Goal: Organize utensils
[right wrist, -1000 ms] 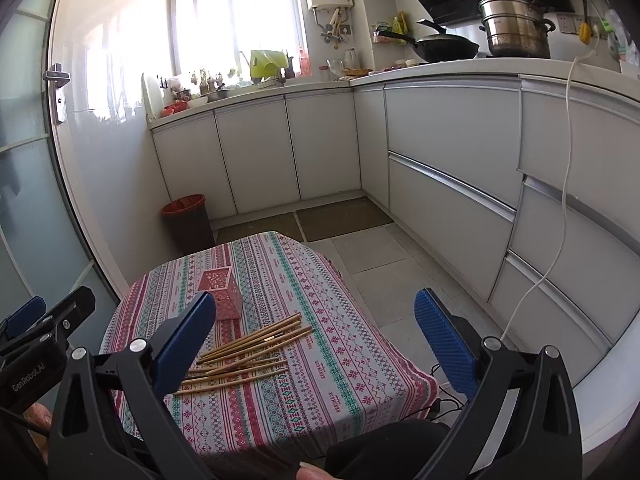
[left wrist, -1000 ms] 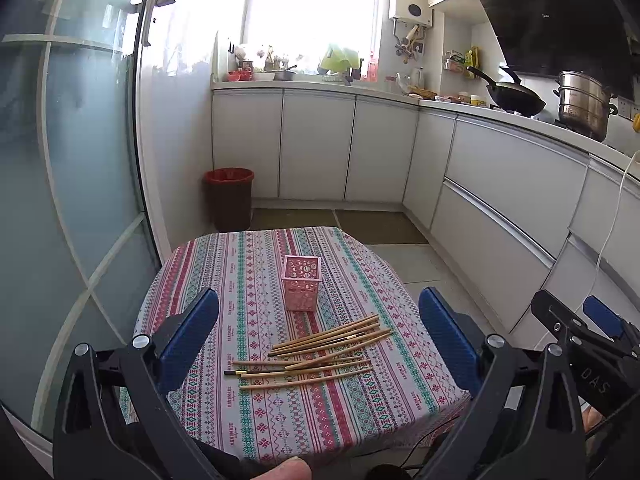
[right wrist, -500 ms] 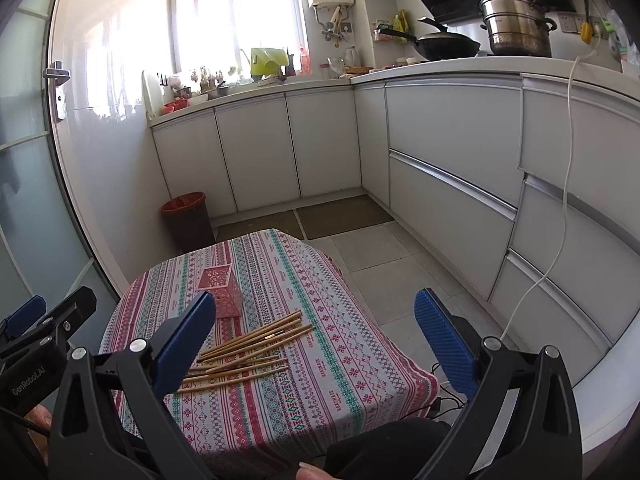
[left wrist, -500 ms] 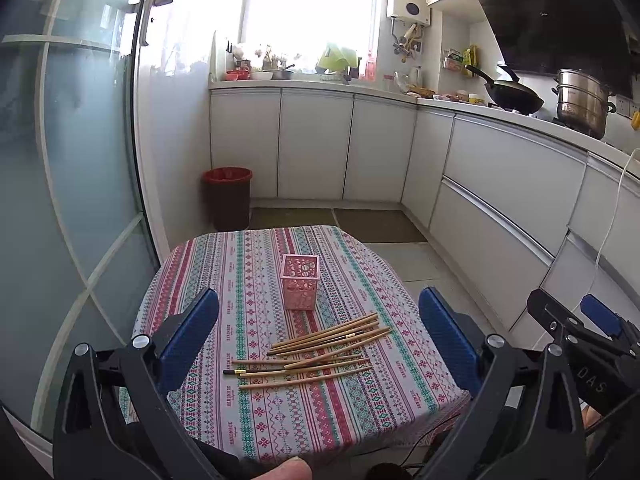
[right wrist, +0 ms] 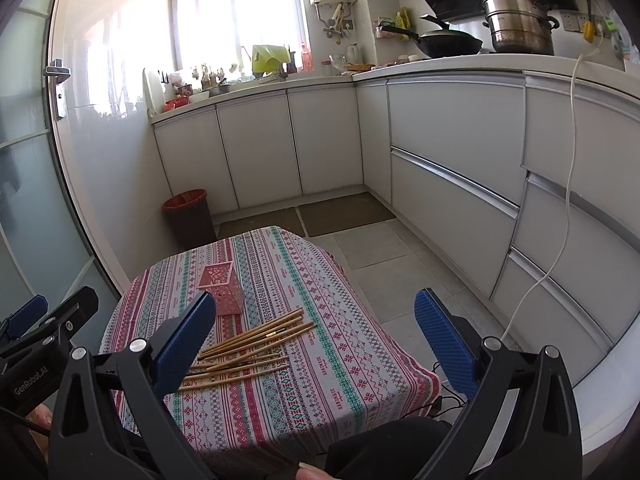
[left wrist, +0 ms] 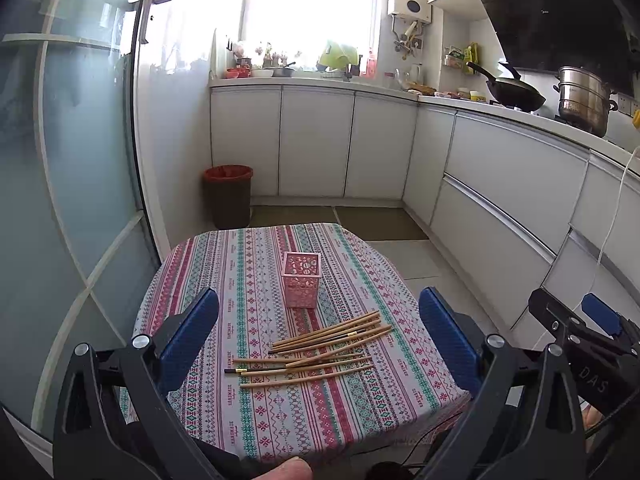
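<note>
Several wooden chopsticks (left wrist: 320, 346) lie loosely piled on the patterned tablecloth (left wrist: 280, 412); they also show in the right wrist view (right wrist: 248, 346). A pink perforated holder (left wrist: 301, 279) stands upright and empty just beyond them, also in the right wrist view (right wrist: 222, 287). My left gripper (left wrist: 320, 336) is open and empty, held above the table's near side. My right gripper (right wrist: 316, 334) is open and empty, to the right of the pile. Each gripper shows at the edge of the other's view.
The small table (right wrist: 320, 400) stands on a tiled kitchen floor. A red-lined bin (left wrist: 228, 196) stands behind it by a glass door (left wrist: 72, 200). White cabinets (right wrist: 452, 184) run along the back and right, with a wok and steel pot on the counter. A white cable (right wrist: 560, 216) hangs down at right.
Both views have shifted very slightly; the table sits a little lower and nearer in frame. Both grippers stay open and nothing on the table has moved.
</note>
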The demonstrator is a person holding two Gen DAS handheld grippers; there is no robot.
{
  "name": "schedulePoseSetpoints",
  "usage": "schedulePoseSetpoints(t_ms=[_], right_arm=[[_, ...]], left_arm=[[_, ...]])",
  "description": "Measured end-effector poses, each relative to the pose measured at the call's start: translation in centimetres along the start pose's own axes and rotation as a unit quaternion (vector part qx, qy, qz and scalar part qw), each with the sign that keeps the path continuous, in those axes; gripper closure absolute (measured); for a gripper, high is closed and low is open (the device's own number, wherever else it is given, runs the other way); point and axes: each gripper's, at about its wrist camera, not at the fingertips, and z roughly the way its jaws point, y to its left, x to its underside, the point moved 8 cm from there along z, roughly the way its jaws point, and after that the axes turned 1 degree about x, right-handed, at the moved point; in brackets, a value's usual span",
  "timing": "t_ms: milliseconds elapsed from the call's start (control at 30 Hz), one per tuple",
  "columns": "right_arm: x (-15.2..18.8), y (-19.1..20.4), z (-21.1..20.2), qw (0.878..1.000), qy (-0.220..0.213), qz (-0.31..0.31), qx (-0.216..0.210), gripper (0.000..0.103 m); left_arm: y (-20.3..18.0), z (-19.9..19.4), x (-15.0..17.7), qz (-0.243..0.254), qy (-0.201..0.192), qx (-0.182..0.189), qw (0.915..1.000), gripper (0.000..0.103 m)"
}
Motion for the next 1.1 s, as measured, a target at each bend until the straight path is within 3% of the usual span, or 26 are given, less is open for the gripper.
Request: schedulePoseSetpoints(t_ms=[433, 533, 633, 767, 867, 1000, 1067, 1100], right_arm=[[0.2, -0.4, 0.9, 1.0, 0.01, 0.003, -0.001, 0.006], [0.4, -1.0, 2.0, 0.999, 0.025, 0.024, -0.017, 0.006], [0.6, -2.3, 3.7, 0.997, 0.032, 0.058, -0.049, 0.006], [1.9, -4.4, 7.2, 0.985, 0.071, 0.112, -0.106, 0.006], [3.3, -6.0, 10.0, 0.977, 0.095, 0.146, -0.124, 0.006], [5.0, -7.1, 12.7, 0.967, 0.107, 0.174, -0.154, 0.006], [5.8, -7.7, 13.9, 0.965, 0.109, 0.18, -0.158, 0.006], [6.1, -7.9, 14.4, 0.964, 0.11, 0.181, -0.159, 0.006]], left_arm=[[0.2, 1.4, 0.2, 0.007, 0.018, -0.001, 0.9998, 0.007], [0.3, 3.7, 0.7, 0.014, 0.055, 0.001, 0.9984, 0.007], [0.1, 7.7, 2.1, 0.035, 0.126, 0.019, 0.9912, 0.007], [-1.3, 13.2, 5.6, 0.094, 0.221, 0.05, 0.9694, 0.007], [-3.0, 17.1, 8.3, 0.13, 0.279, 0.081, 0.9479, 0.007], [-5.7, 22.0, 12.7, 0.161, 0.382, 0.147, 0.898, 0.007], [-6.9, 23.8, 14.7, 0.198, 0.405, 0.163, 0.8778, 0.007], [-7.7, 24.2, 15.8, 0.223, 0.417, 0.181, 0.8622, 0.009]])
